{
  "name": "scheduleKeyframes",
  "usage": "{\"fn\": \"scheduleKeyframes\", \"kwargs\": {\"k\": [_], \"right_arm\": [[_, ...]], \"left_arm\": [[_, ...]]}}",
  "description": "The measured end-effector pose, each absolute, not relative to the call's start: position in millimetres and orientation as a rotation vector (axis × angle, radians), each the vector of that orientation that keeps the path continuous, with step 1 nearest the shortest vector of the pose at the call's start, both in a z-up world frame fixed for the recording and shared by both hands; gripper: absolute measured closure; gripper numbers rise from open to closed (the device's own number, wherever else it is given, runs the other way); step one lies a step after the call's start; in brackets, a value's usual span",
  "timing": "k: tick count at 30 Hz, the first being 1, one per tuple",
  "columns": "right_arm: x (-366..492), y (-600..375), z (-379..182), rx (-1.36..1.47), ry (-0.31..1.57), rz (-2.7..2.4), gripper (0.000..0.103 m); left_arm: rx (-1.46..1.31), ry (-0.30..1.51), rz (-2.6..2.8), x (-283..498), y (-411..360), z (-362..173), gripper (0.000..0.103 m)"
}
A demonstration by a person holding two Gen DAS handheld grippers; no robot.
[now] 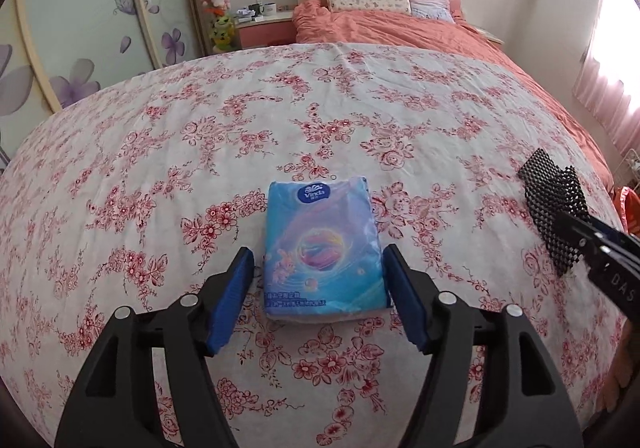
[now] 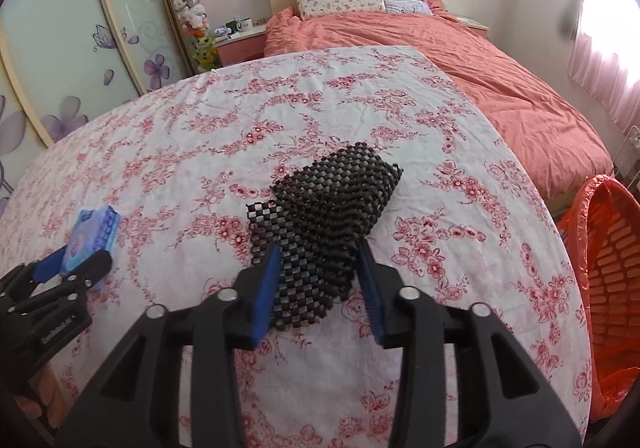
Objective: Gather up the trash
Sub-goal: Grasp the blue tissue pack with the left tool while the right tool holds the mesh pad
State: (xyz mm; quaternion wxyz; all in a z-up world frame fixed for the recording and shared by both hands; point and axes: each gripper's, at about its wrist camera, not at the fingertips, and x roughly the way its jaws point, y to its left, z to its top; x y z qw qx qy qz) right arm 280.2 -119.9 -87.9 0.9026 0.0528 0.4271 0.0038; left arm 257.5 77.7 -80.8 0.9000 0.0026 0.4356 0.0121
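The black mesh mat (image 2: 324, 224) lies crumpled on the flowered sheet (image 2: 168, 152), its near end between the narrowly parted pads of the right gripper (image 2: 322, 290), which appear not to pinch it. Left of the mat, the blue tissue pack (image 1: 322, 248) lies flat, straddled untouched by the wider left gripper (image 1: 320, 298). Right of the mat, beyond the sheet's edge, an orange-lined bin (image 2: 604, 288) likely awaits both.
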Motion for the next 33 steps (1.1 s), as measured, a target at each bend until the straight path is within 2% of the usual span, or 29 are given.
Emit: {"fn": "scheduleKeyframes", "kwargs": {"k": [2,33], "right_arm": [[281.7,-115.8,-89.2,0.092,0.885,0.004,0.057],[284.4,-115.2,-90.8,0.093,0.891,-0.004,0.057]], "left_arm": [[0.001,0.902,0.029,257.3,79.5,-80.5,0.036],[-0.010,0.905,0.044,254.9,83.1,-81.5,0.031]]}}
